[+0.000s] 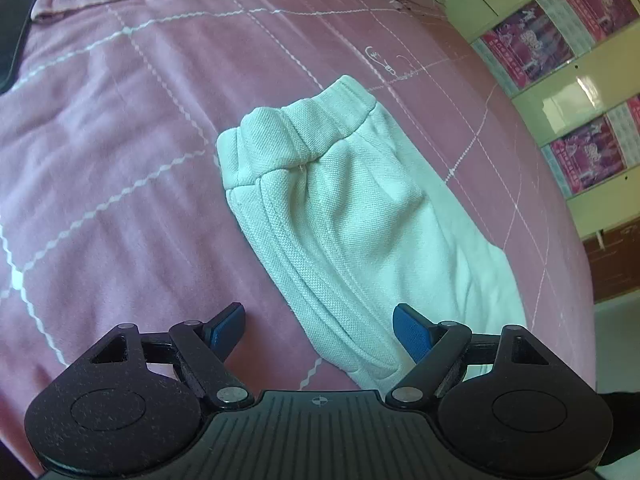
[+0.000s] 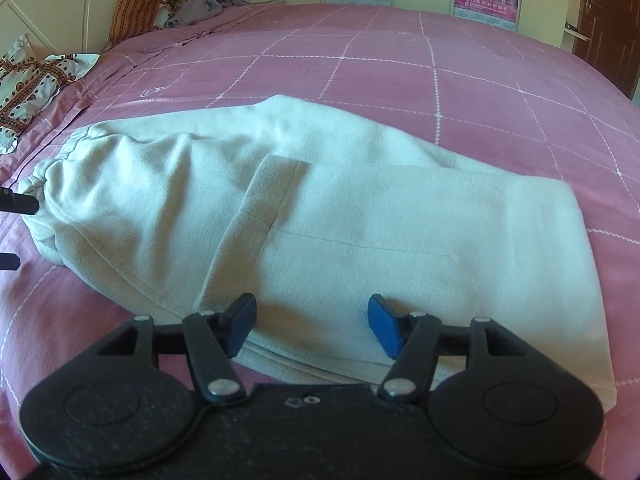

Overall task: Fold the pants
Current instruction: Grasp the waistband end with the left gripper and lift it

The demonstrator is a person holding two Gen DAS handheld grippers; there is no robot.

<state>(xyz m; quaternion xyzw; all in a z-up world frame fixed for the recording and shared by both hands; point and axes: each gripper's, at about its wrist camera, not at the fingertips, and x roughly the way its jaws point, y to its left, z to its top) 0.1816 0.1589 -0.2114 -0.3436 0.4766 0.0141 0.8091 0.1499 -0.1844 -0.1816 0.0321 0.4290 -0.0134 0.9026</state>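
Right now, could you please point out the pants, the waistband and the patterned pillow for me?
pants (image 2: pixel 360 232): right wrist view, on the folded upper layer.
waistband (image 1: pixel 320 120): left wrist view, on its gathered elastic middle.
patterned pillow (image 2: pixel 134 12): right wrist view, on its orange face.

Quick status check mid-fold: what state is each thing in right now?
pants: lying on the bed, folded over on themselves, waistband bunched
left gripper: open, over the pants' near edge, holding nothing
right gripper: open, over the pants, holding nothing
bedspread: spread flat under the pants
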